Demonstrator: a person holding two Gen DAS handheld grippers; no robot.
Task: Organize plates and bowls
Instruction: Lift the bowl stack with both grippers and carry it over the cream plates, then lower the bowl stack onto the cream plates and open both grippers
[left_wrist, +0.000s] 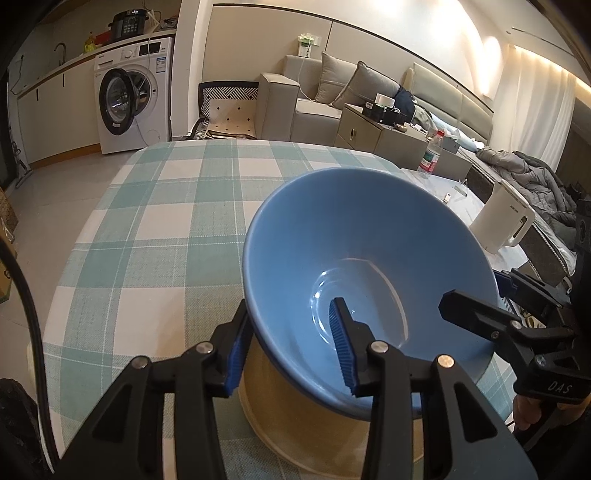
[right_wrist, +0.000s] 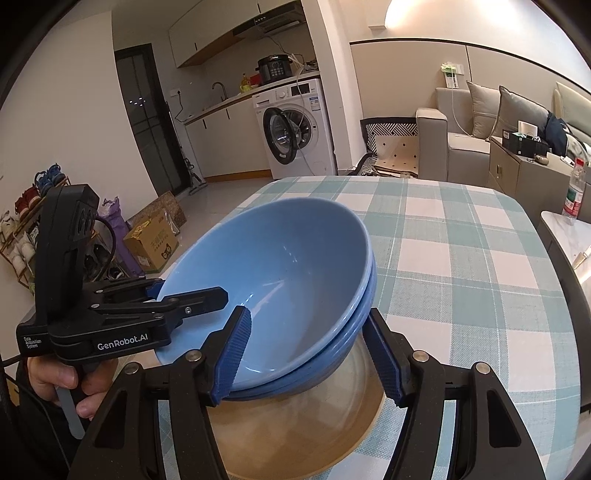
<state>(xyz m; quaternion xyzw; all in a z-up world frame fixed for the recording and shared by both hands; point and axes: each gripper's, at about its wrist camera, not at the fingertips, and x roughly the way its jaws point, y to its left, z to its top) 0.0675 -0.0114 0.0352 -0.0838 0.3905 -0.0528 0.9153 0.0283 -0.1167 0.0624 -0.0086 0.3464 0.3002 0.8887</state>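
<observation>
Blue bowl (left_wrist: 369, 254) rim sits between the jaws of both grippers. The left gripper (left_wrist: 291, 350) straddles the near rim, one pad (left_wrist: 341, 343) inside and one outside, jaws released with a gap on each side. The right gripper (right_wrist: 312, 354) straddles the opposite rim the same way, jaws spread and not clenched. That bowl nests tilted in a second blue bowl (right_wrist: 354, 328), which rests on a tan plate (right_wrist: 295, 435) atop the checked counter (left_wrist: 147, 221).
</observation>
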